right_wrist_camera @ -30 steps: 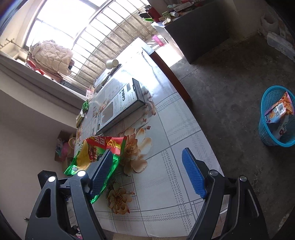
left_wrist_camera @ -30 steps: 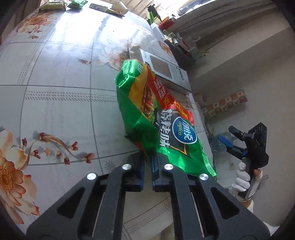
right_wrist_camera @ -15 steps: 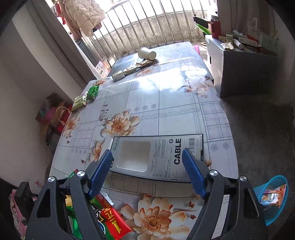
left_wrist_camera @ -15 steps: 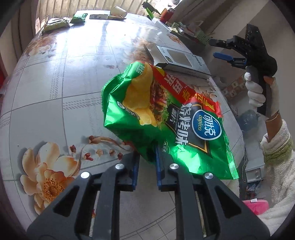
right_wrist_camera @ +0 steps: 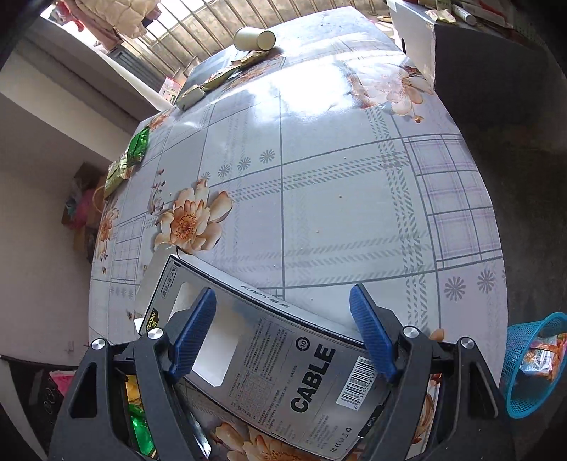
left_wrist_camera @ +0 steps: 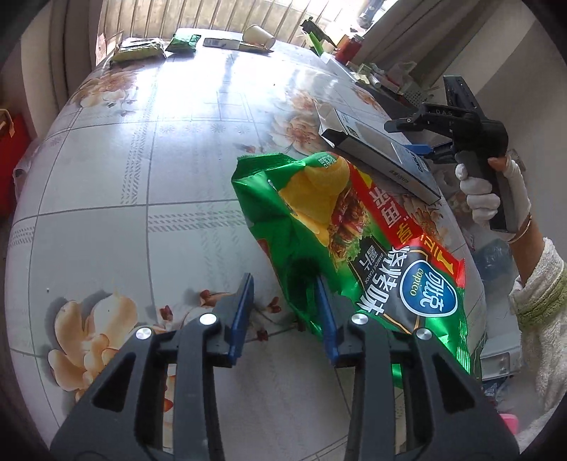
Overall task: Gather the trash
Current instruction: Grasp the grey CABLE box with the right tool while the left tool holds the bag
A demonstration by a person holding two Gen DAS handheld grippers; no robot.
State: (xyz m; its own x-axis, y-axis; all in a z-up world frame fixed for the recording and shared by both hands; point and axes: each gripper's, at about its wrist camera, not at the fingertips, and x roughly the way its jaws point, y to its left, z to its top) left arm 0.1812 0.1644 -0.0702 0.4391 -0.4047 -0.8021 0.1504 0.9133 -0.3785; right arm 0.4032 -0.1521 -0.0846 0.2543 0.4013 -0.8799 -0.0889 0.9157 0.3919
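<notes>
We're in a lived-in home: a table [right_wrist_camera: 354,198] under a flowered, checked oilcloth, a barred window [right_wrist_camera: 198,32] with a quilted coat [right_wrist_camera: 117,16] hanging at it, bare concrete floor [right_wrist_camera: 524,149], and a cluttered side cabinet [right_wrist_camera: 471,53]. A blue plastic basket [right_wrist_camera: 524,368] full of wrappers sits on the floor.

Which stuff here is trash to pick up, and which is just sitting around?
For the job:
- green chip bag
- cable box
- paper cup
- small wrappers
- blue basket

Just lying about:
- hanging jacket
- side cabinet
</notes>
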